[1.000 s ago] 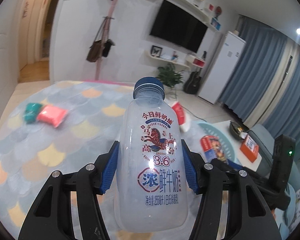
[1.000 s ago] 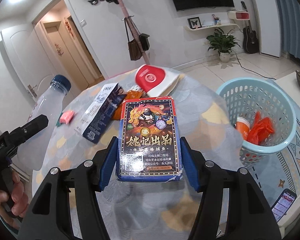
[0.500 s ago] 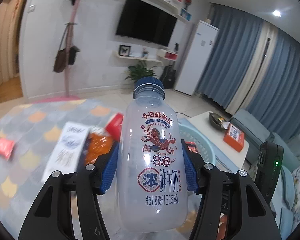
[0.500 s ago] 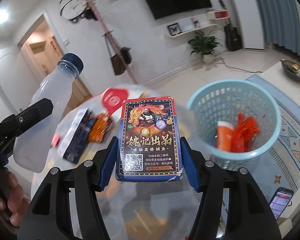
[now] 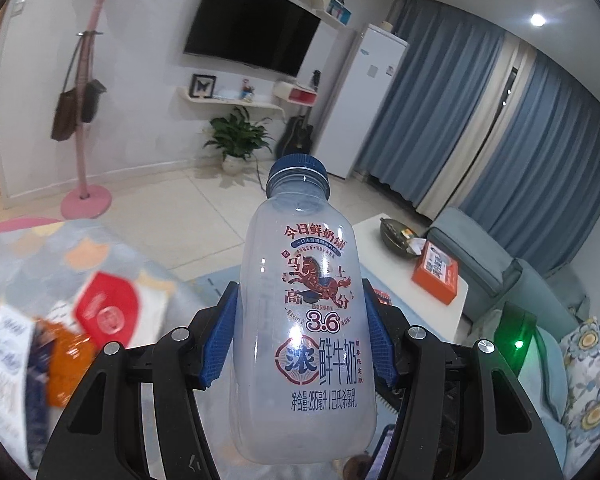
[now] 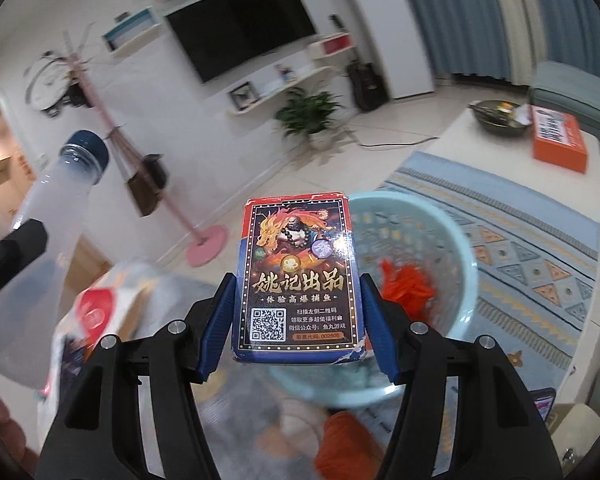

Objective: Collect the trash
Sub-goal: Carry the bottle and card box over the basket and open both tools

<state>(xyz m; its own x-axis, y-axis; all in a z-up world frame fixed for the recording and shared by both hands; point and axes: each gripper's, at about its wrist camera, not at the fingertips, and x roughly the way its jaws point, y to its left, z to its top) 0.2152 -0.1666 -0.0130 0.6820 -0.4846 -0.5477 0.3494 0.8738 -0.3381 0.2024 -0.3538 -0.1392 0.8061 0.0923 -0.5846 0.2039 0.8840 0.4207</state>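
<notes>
Left tongs (image 5: 300, 340) clenched on empty milk bottle (image 5: 304, 320), right tongs (image 6: 296, 312) clenched on card box (image 6: 296, 276), both held upright off the desk (image 5: 32, 248), box over the laundry-style basket (image 6: 440, 240) rim, probably ready to drop as trash.

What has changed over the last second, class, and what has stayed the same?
Both tongs swung from the table toward the basket, now right behind the card box. Nothing was grabbed or released: left tongs still clamp the bottle, right tongs the box.
</notes>
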